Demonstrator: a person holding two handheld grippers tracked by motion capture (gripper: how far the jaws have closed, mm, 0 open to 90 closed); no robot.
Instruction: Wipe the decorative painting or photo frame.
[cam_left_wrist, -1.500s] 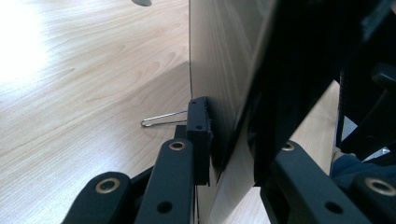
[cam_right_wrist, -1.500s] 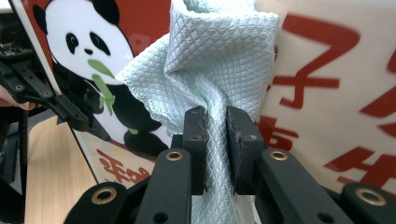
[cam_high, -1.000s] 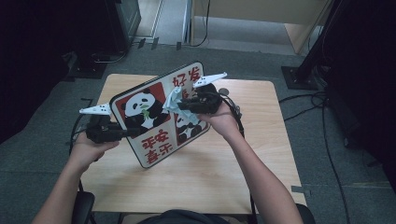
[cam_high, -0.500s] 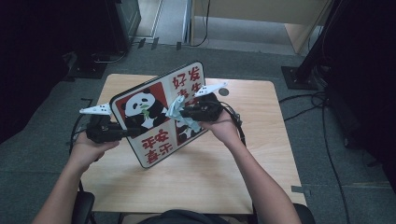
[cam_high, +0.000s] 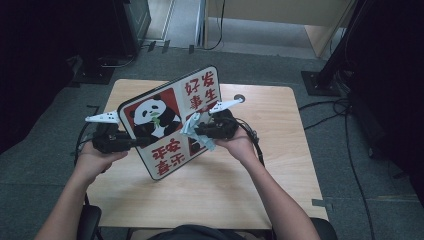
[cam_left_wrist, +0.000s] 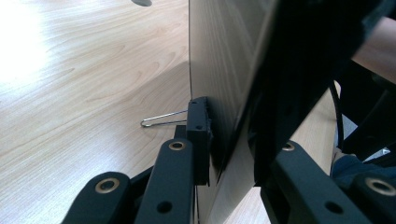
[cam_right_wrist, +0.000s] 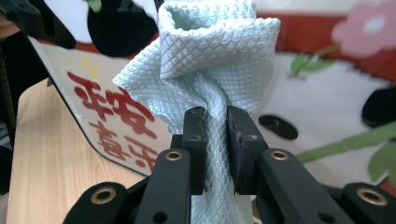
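Two grippers meet over a light wooden table (cam_high: 250, 195) in the high view, each in one of the person's hands. The left gripper (cam_high: 134, 143) clamps the left edge of a rounded rectangular board printed with a black-and-white panda on red and red Chinese characters on white (cam_high: 172, 120). That board is held tilted above the table's middle, its upper end towards the far edge and its lower corner towards the near edge. The right gripper (cam_high: 196, 131) comes in from the right side and pinches a pale blue-green waffle-weave cloth (cam_high: 192, 125), which lies against the printed face of the board near its centre. A dark round hole (cam_high: 239, 98) sits in the table top near the far right corner.

From the left gripper view, the two black jaws stand narrowly apart with the board (cam_left_wrist: 224, 56) edge-on between them, its plain wood-grain back turned to the camera; the left gripper (cam_left_wrist: 231, 144) presses on it from both sides. A thin wire loop (cam_left_wrist: 161, 120) juts out beside the left jaw, above the table (cam_left_wrist: 70, 93).

From the right gripper view, the jaws of the right gripper (cam_right_wrist: 215, 140) are nearly together, squeezing a twisted neck of the cloth (cam_right_wrist: 210, 51), whose bunched top rises above them. Behind it spreads the board (cam_right_wrist: 322, 98), with red characters at the left and a pink flower at the upper right, and the table (cam_right_wrist: 42, 163) shows below left.
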